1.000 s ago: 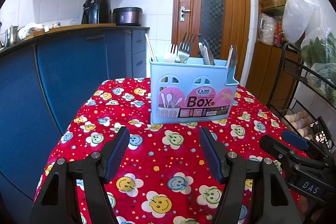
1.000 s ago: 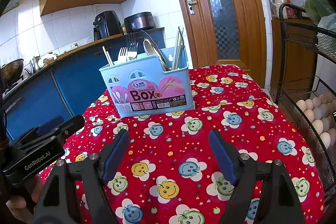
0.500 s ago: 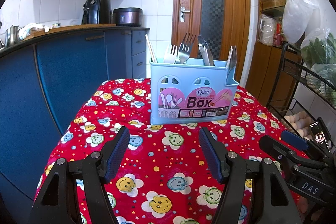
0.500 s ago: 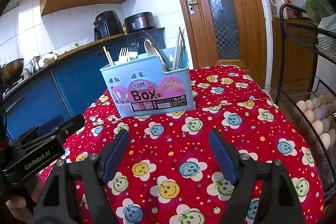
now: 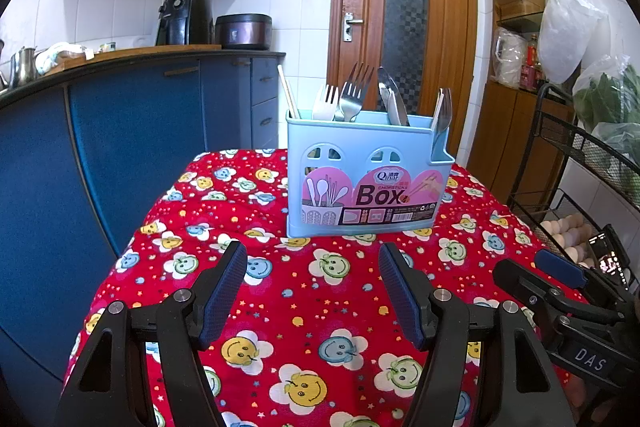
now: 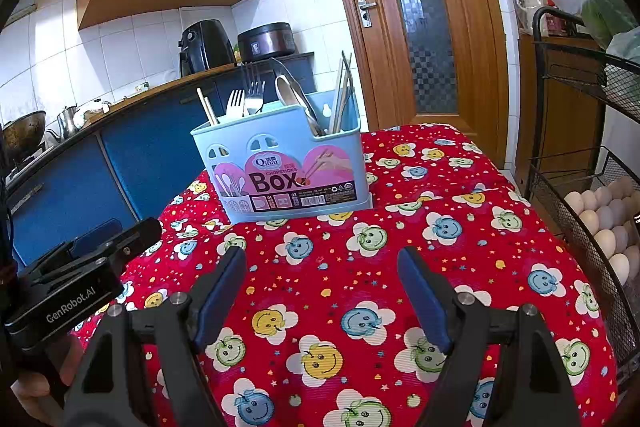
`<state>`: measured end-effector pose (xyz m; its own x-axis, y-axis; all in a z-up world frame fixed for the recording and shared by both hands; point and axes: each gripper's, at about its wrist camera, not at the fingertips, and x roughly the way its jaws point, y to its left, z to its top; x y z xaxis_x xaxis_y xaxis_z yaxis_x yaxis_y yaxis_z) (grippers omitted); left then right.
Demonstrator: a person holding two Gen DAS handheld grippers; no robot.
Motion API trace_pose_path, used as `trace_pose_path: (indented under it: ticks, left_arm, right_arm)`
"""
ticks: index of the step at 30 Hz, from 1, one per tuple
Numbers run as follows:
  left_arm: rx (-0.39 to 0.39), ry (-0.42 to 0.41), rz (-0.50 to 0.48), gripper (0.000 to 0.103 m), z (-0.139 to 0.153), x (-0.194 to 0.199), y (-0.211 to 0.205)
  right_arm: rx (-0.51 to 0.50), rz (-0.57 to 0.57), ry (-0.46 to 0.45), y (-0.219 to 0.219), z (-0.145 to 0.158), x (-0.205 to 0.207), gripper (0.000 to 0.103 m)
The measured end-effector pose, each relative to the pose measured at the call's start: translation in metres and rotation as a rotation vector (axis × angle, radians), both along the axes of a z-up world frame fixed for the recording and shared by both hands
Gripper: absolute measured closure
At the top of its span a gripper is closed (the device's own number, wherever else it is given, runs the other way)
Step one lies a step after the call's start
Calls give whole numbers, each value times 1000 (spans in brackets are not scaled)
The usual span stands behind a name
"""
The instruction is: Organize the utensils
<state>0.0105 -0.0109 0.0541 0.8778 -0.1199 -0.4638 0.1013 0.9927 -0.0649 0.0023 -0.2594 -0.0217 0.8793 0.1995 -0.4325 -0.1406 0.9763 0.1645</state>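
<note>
**Utensils upright in caddy; both tongs apart and empty**

Utensils (image 5: 352, 99) stand handle-down in the light blue caddy (image 5: 366, 183), at 12 o'clock on the worktop (image 5: 312, 291) with its red smiley cloth. Forks (image 6: 245, 99), knives and chopsticks (image 6: 207, 106) are visible. Judgement: steel pieces are stiff, light and slick; the narrow neck below the tines looks like the best hold. The plastic caddy is probably light and may tip.

Left tongs (image 5: 312, 281) are spread wide, nothing between the pads, well short of the caddy. Right tongs (image 6: 322, 287) are likewise wide apart and empty, above bare cloth.
</note>
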Motion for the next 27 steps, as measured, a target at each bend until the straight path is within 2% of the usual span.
trace_pose_path:
  ticks: [27]
  left_arm:
    - [-14,25,5,33,-6,4,2]
  right_arm:
    - [8,-21,16,-9,-5,2,23]
